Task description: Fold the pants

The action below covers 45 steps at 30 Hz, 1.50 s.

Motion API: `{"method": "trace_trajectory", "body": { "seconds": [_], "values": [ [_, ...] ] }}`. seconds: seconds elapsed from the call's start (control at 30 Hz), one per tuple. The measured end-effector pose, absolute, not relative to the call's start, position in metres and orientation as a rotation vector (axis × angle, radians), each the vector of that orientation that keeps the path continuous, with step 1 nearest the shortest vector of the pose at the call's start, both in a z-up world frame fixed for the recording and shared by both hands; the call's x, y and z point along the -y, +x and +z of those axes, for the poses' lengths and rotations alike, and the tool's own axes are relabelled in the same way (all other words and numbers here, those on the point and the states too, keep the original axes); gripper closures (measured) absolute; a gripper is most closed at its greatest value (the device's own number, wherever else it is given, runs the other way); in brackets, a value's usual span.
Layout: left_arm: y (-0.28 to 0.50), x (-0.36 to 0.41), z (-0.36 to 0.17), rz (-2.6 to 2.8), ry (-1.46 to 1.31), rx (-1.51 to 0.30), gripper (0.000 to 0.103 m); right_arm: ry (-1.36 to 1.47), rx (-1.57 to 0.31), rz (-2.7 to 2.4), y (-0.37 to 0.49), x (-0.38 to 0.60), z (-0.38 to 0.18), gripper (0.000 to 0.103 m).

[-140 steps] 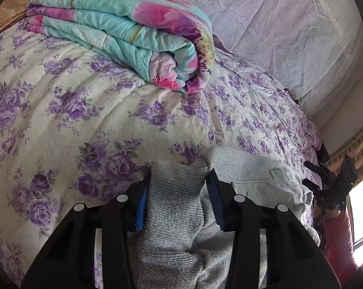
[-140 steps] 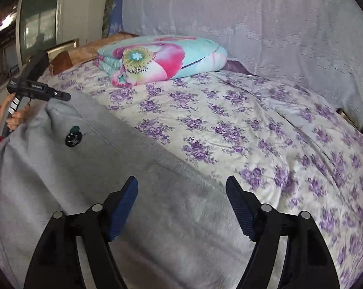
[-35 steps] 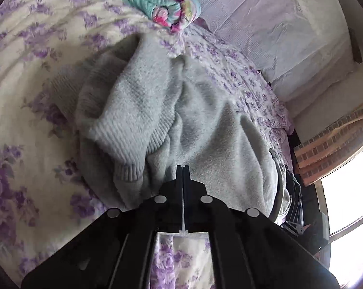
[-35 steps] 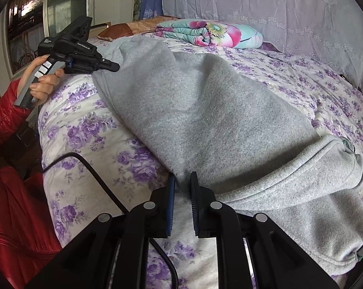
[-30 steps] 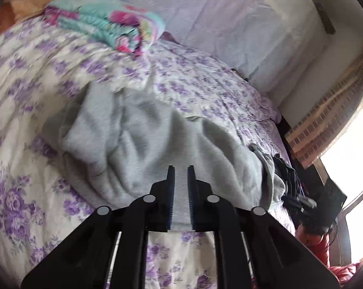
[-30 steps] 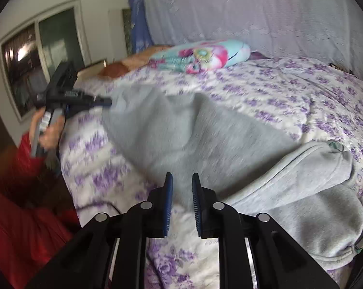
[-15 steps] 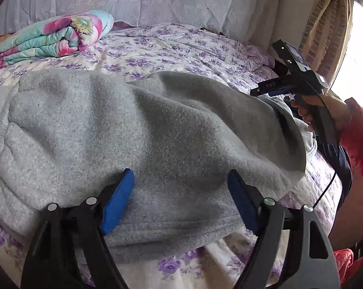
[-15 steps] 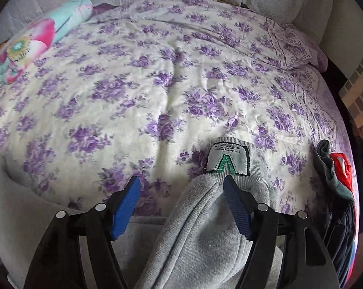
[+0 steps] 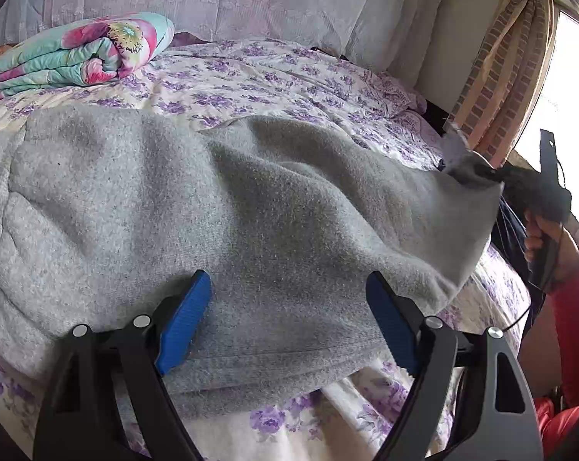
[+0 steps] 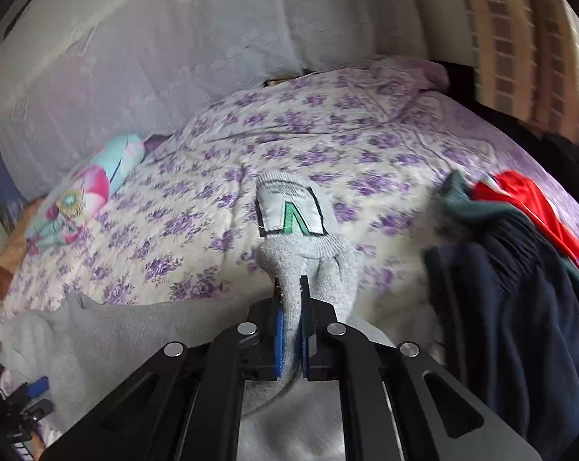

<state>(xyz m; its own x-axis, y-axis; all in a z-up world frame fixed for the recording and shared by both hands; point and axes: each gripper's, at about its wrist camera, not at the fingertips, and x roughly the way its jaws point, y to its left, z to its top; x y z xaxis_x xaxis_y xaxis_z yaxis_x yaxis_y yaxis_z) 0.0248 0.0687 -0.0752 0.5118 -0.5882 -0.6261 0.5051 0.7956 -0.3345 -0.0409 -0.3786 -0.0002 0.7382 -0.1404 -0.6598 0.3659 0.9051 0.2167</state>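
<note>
Mid-fold now, grey pants spread across the near edge of the floral bed, well in front of the rolled turquoise quilt by the headboard side. Right gripper closing hard on the ribbed waistband, blue pads pinching a ridge of grey knit, white label standing up just beyond the fingertips. Seen from the left wrist, that same gripper blurred at the far right corner of the pants, person's hand in a red sleeve on the handle, corner lifted off the bed. Left gripper spread wide and opening a touch more, pads poised either side of the doubled near edge, cloth between them but not pressed.

Next, by the look of it: left jaws to bite that near edge, then both ends carried over together so the halves land square; slack in the middle likely to bunch if one side leads.

Against half a second back: right jaws then straddling the waistband, apart, now clamped on it, and the dark pile of clothes with the red piece swung into view beside the pants. Left gripper about as wide as then, same stretch of grey under it.
</note>
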Motion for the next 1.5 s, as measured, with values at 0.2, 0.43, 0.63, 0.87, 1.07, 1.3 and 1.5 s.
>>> {"method": "trace_trajectory", "body": {
  "seconds": [0.2, 0.43, 0.63, 0.87, 1.07, 1.3, 1.5],
  "values": [
    [0.025, -0.067, -0.075, -0.659, -0.108, -0.801, 0.021, 0.424, -0.798, -0.305, -0.089, 0.407, -0.042, 0.064],
    [0.027, -0.068, -0.076, -0.654, -0.105, -0.801, 0.021, 0.515, -0.801, -0.157, -0.109, 0.41, -0.043, 0.064],
    [0.027, -0.067, -0.076, -0.639, -0.088, -0.804, 0.021, 0.474, -0.866, -0.182, -0.08, 0.428, -0.067, 0.085],
    [0.026, -0.066, -0.076, -0.619, -0.078, -0.802, 0.021, 0.264, -0.735, -0.356, -0.077, 0.493, -0.017, 0.103],
    [0.027, -0.066, -0.076, -0.617, -0.08, -0.8, 0.021, 0.184, -0.709, -0.492, -0.058, 0.525, -0.003, 0.103],
    [0.024, -0.069, -0.075, -0.607, -0.09, -0.792, 0.021, 0.432, -0.615, -0.23, -0.101, 0.507, -0.011, 0.086],
    [0.024, -0.068, -0.074, -0.603, -0.094, -0.788, 0.021, 0.333, -0.656, -0.195, -0.112, 0.441, -0.007, 0.046]
  ]
}}
